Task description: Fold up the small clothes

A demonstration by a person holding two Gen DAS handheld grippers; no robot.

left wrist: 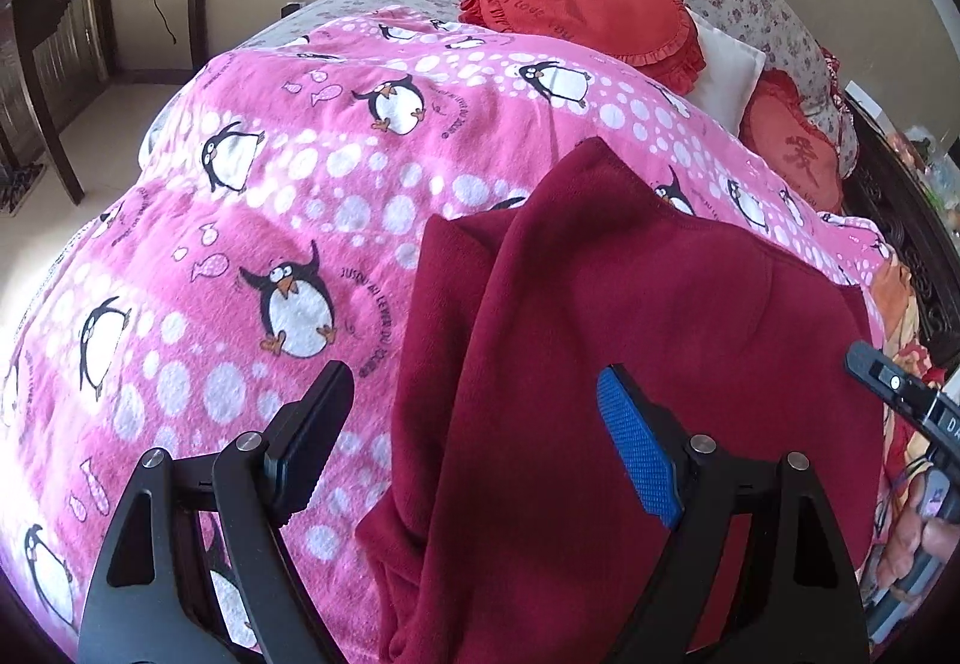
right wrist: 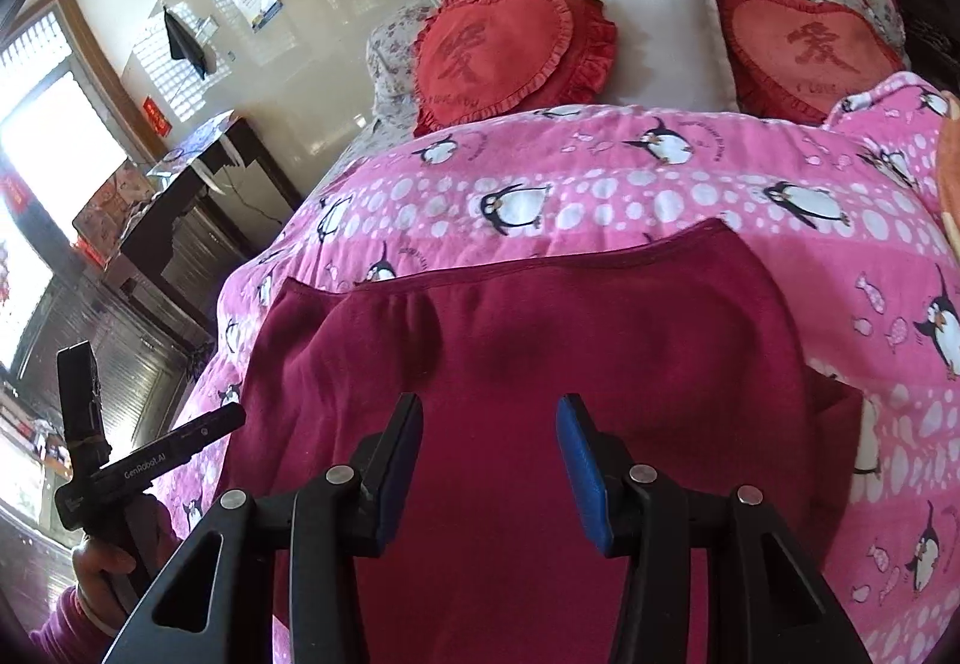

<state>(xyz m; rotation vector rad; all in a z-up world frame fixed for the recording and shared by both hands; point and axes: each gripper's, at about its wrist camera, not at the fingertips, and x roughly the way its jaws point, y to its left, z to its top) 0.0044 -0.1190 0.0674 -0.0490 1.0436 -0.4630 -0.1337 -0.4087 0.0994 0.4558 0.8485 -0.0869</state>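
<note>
Under both open hand-held grippers: maroon garment (right wrist: 510, 340).

A dark red garment (right wrist: 510, 364) lies on a pink blanket (left wrist: 270, 196) patterned with penguins and white dots.

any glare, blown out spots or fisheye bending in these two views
Left wrist view: sunlight washes out the left side of the pink blanket; the bed bulges from fisheye bending, and the maroon garment stays evenly lit. Right wrist view: the window at left is blown out white, the glossy wall shows reflections, and dark vignetting rings the corners.
</note>
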